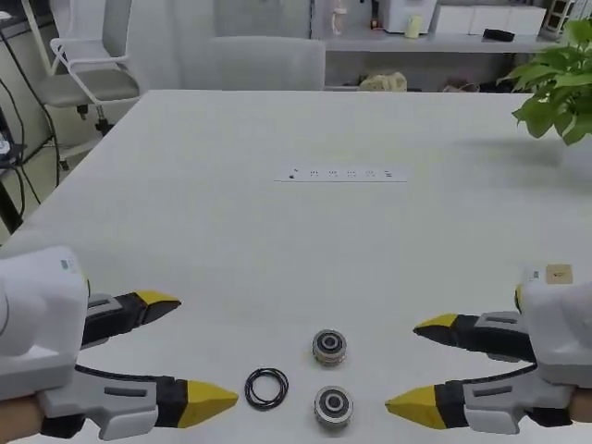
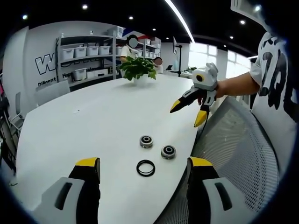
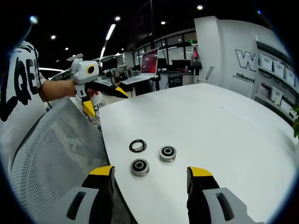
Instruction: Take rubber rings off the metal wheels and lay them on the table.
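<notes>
Two small metal wheels (image 1: 329, 345) (image 1: 333, 405) stand near the front edge of the white table (image 1: 277, 240), each with a dark band around it. Loose black rubber rings (image 1: 266, 388) lie overlapped just left of the nearer wheel. My left gripper (image 1: 199, 350) is open, left of the rings, with nothing between its yellow-tipped fingers. My right gripper (image 1: 407, 365) is open on the right of the wheels, also holding nothing. The left gripper view has the wheels (image 2: 146, 141) (image 2: 168, 151) and rings (image 2: 145, 168) ahead of the jaws. In the right gripper view they appear too: wheels (image 3: 140, 166) (image 3: 167, 153), rings (image 3: 138, 145).
A white power strip (image 1: 342, 174) lies flat mid-table. A potted plant (image 1: 555, 88) stands at the far right. Chairs (image 1: 268, 63) sit behind the far edge. A grey mesh chair back (image 2: 233, 154) is close to the table's near edge, beside the person's body.
</notes>
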`<state>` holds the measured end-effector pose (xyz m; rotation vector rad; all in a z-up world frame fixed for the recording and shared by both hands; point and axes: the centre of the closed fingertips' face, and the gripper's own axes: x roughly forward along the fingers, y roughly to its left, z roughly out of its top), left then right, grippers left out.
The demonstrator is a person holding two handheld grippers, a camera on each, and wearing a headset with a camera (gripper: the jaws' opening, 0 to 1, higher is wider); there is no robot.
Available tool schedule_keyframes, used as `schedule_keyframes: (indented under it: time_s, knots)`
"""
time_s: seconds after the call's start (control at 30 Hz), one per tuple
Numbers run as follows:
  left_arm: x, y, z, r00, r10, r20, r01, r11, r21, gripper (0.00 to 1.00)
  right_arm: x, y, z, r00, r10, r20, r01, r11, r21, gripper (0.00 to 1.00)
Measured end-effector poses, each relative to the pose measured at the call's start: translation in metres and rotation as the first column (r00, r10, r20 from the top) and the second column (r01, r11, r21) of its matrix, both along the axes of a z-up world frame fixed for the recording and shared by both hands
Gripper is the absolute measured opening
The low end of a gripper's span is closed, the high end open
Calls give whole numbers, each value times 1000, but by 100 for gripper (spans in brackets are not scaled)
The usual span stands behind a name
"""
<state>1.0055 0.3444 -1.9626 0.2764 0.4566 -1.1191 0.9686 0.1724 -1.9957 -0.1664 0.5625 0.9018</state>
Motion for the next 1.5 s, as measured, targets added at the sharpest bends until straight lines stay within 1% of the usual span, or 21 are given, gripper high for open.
schedule_keyframes:
  time_s: [0.3,0.43,0.5,0.6,0.83,1.03,1.5]
  knots:
    - [-2,-1,0,1000,-7,0,7,1000,7,74,-6,-18,3,998,-51,32,52,999,-17,67]
    - [-2,-2,2,1000,-6,2,6,1000,6,74,-6,-23,7,996,-79,39,79,997,0,68]
    - [-3,-3,3,1000,-7,3,7,1000,4,74,-7,-24,7,996,-85,42,85,996,0,69]
    - [-4,-3,3,1000,-6,4,6,1000,3,74,-10,-25,8,995,-87,51,88,996,-12,70]
    - [-6,-2,2,1000,-4,-1,4,1000,2,74,-14,-25,5,995,-90,51,91,996,-21,72]
    - [-6,-2,3,1000,-5,2,5,1000,3,74,-17,-23,3,995,-80,53,82,996,-35,72]
    - [-7,-1,2,1000,-3,1,3,1000,8,73,-18,-24,0,997,-59,56,62,997,-55,72]
